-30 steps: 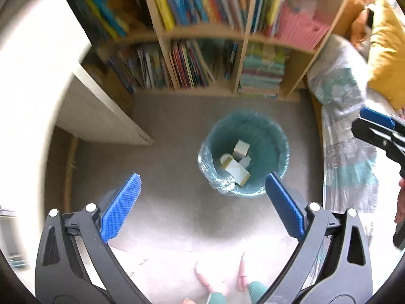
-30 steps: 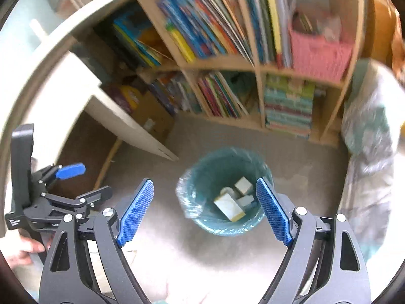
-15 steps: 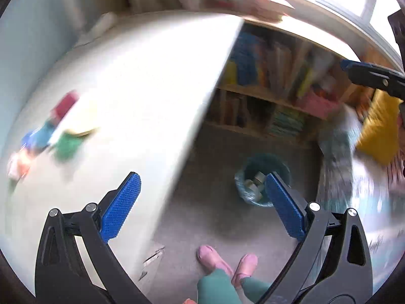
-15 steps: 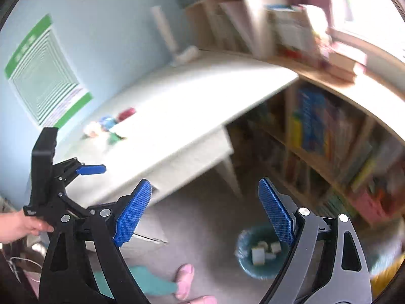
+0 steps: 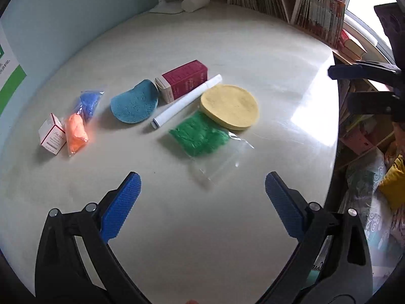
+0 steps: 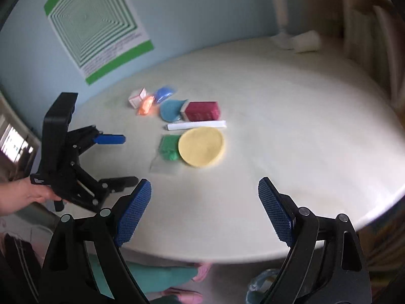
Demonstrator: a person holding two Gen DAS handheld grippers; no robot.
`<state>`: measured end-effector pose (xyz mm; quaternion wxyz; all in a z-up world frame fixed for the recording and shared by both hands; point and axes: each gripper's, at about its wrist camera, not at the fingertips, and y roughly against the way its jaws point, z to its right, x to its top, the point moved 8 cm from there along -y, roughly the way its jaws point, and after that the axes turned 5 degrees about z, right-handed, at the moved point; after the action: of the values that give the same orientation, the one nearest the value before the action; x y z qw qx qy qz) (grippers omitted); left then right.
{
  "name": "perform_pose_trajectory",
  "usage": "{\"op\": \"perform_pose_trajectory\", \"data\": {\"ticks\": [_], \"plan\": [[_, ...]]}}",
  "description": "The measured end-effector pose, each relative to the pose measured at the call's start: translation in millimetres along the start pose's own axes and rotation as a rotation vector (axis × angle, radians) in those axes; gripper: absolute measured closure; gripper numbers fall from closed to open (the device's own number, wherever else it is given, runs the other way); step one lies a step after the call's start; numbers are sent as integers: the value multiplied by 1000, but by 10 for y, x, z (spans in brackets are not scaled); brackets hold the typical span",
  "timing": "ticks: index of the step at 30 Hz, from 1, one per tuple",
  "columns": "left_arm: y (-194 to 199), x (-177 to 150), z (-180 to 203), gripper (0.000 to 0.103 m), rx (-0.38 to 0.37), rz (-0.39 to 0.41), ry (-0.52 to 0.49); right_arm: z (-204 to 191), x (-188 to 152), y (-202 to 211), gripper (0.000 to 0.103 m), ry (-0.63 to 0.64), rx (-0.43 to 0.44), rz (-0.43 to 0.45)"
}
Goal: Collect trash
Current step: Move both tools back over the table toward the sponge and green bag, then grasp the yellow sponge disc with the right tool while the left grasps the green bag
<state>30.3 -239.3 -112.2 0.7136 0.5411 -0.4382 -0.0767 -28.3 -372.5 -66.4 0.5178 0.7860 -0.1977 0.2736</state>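
Note:
Several items lie on the white table (image 5: 253, 50): a maroon box (image 5: 183, 79), a rolled white paper (image 5: 186, 101), a yellow round sponge (image 5: 230, 106), a blue sponge (image 5: 135, 105), a bag of green bits (image 5: 202, 136), a bag of orange and blue bits (image 5: 78, 124) and a small white box (image 5: 52, 136). They also show in the right wrist view, around the maroon box (image 6: 202, 111). My left gripper (image 5: 202, 207) is open and empty, hovering short of the green bag. My right gripper (image 6: 203, 212) is open and empty over the table's near edge.
A white lamp base and cup (image 5: 195, 0) stand at the table's back. Books (image 5: 321, 17) line shelves at the right. The bin's liner (image 6: 260, 288) shows on the floor under the table edge. A green poster (image 6: 96, 25) hangs on the wall.
Both grippers have swung up from over the bin on the floor to over the table, and the items now lie in front of them. Both stay open.

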Motion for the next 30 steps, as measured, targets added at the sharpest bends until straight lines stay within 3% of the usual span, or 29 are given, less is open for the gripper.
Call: {"op": "perform_pose_trajectory", "data": {"ticks": [3, 14, 22, 26, 28, 30], "plan": [[-133, 62, -6, 7, -38, -5, 18, -31, 117, -323, 17, 45, 33, -62], [-454, 71, 92, 7, -9, -32, 25, -105, 83, -1033, 15, 360, 57, -243], [-570, 110, 13, 7, 52, -55, 81, -134, 126, -1249, 15, 601, 92, -254], [-586, 144, -46, 7, 74, -59, 113, -71, 193, -1304, 17, 626, 116, -254], [-574, 129, -80, 7, 90, -57, 129, 10, 239, -1281, 25, 630, 122, -250], [-565, 116, -99, 7, 99, -61, 150, 136, 271, -1254, 25, 624, 116, -249]]}}
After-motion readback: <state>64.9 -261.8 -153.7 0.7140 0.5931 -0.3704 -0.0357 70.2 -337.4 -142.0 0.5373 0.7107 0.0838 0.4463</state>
